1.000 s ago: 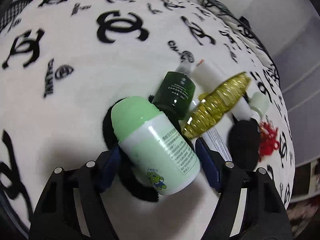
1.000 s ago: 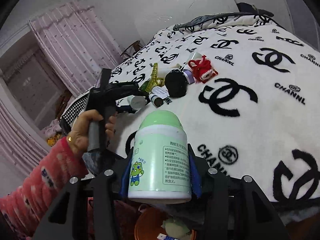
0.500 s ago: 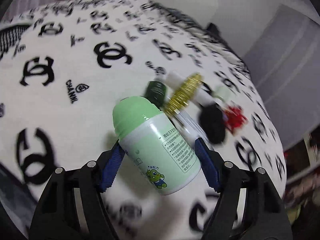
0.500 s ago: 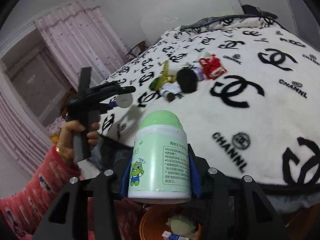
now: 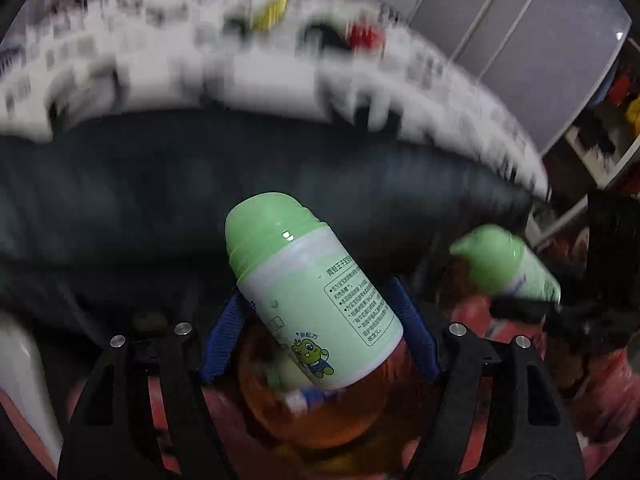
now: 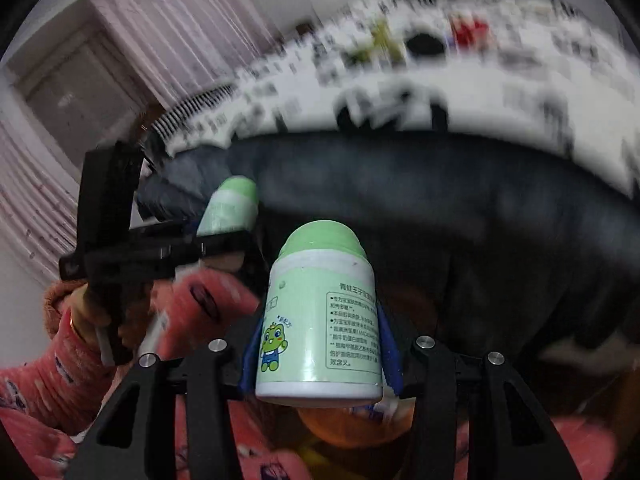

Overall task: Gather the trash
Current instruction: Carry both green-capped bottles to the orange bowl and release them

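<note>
My left gripper (image 5: 318, 320) is shut on a green-capped white bottle (image 5: 312, 292), tilted, held above an orange bin (image 5: 320, 412) that holds some trash. My right gripper (image 6: 320, 336) is shut on a second, alike green-capped bottle (image 6: 320, 320), upright, with the orange bin (image 6: 344, 428) just below it. The right gripper's bottle also shows at the right of the left wrist view (image 5: 504, 264). The left gripper's bottle shows in the right wrist view (image 6: 230, 208). More trash lies blurred on the bed: a yellow piece (image 5: 272, 10), a black object (image 6: 424, 46), a red item (image 5: 364, 34).
The bed with the white logo blanket (image 5: 260, 76) and its dark side (image 5: 240, 168) rises just ahead of both grippers. Pink curtains (image 6: 168, 32) hang at the left. A shelf (image 5: 600, 128) stands at the right. The person's red sleeve (image 6: 60, 360) is low left.
Both grippers have dropped from above the bed to below its edge, over the orange bin. The left gripper lifted its bottle off the blanket. Both views are now motion-blurred.
</note>
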Action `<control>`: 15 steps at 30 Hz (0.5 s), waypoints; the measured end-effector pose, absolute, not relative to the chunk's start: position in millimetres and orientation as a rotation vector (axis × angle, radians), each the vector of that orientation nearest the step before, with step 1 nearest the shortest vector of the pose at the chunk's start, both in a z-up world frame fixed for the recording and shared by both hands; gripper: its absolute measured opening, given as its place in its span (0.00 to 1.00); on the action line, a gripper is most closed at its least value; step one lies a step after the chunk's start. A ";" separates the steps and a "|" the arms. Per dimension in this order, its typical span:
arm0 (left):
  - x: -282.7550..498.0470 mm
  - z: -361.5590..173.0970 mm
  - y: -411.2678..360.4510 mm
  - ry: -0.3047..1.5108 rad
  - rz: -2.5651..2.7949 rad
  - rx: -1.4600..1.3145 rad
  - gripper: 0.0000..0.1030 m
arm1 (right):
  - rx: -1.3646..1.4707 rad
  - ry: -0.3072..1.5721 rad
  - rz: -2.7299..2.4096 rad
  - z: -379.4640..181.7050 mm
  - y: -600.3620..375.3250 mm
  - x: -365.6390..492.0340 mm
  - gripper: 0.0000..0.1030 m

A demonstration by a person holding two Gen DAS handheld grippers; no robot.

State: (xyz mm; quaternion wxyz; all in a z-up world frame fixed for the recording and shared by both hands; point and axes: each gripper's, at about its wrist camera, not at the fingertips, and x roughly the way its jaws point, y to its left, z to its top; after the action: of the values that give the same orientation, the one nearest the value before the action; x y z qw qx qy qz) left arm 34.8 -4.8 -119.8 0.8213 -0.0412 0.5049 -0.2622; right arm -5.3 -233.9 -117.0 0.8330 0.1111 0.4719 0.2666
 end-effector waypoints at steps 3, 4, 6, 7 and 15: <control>30.2 -176.6 -13.4 1.207 -0.554 -0.090 0.68 | 0.249 1.157 0.521 -175.7 -224.5 -1.5 0.46; 30.5 -201.2 -18.8 1.268 -0.541 -0.087 0.68 | 0.259 1.210 0.516 -193.3 -221.9 0.8 0.46; 32.7 -238.0 -30.4 1.361 -0.502 -0.034 0.68 | 0.250 1.304 0.484 -227.6 -215.7 5.5 0.46; 33.7 -251.1 -34.9 1.391 -0.477 -0.005 0.68 | 0.230 1.344 0.466 -244.1 -212.1 7.6 0.46; 45.8 -323.2 -54.2 1.611 -0.381 0.081 0.69 | 0.267 1.519 0.357 -315.7 -213.9 22.3 0.66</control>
State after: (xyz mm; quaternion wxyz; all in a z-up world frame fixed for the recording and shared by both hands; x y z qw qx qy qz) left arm 45.8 -54.2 -323.2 0.6757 0.0362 0.7166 -0.1693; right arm 22.3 -213.9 -315.7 0.7026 0.1198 0.6828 0.1604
